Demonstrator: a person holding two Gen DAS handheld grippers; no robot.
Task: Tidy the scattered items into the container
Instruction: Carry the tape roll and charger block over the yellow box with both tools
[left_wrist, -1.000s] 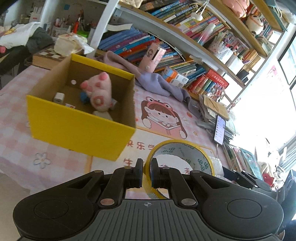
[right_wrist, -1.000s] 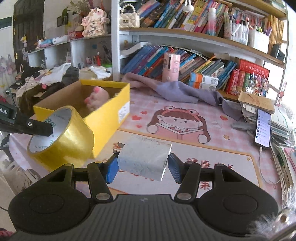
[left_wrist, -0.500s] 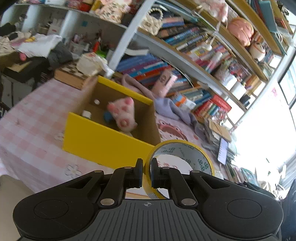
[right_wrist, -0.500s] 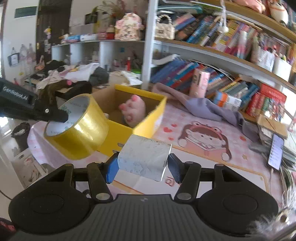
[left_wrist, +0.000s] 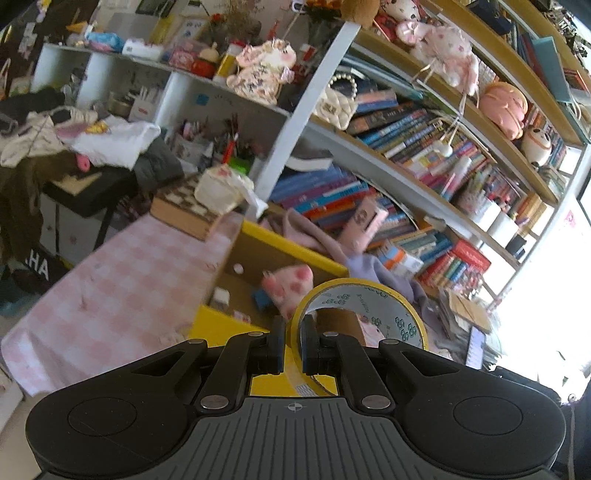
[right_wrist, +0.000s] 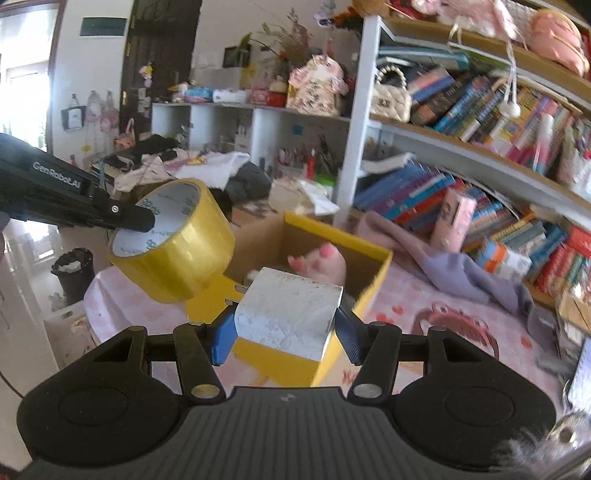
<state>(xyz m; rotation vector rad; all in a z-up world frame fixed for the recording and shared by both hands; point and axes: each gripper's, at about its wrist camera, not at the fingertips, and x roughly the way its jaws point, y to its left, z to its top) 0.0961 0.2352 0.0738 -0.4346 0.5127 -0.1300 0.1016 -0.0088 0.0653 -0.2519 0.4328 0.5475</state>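
Note:
My left gripper (left_wrist: 293, 345) is shut on the wall of a yellow tape roll (left_wrist: 364, 308), held in the air above the near wall of the yellow cardboard box (left_wrist: 225, 323). The roll also shows in the right wrist view (right_wrist: 177, 243), pinched by the left gripper's fingers (right_wrist: 125, 216). My right gripper (right_wrist: 284, 332) is shut on a white tissue pack (right_wrist: 288, 312), held above the front of the box (right_wrist: 369, 288). Inside the box lie a pink plush toy (left_wrist: 290, 286), a small white item (left_wrist: 220, 295) and a blue item (left_wrist: 260, 297).
The box stands on a pink checked tablecloth (left_wrist: 122, 273). A purple cloth (right_wrist: 454, 269) and a pink carton (right_wrist: 452, 218) lie behind it, by bookshelves (right_wrist: 480, 122). A phone (left_wrist: 474, 347) lies at the right. A chessboard box (left_wrist: 184, 214) sits at the far left.
Both grippers have risen and moved left toward the box, each still holding its item. The tape roll now hangs over the box's near wall, the tissue pack over its front.

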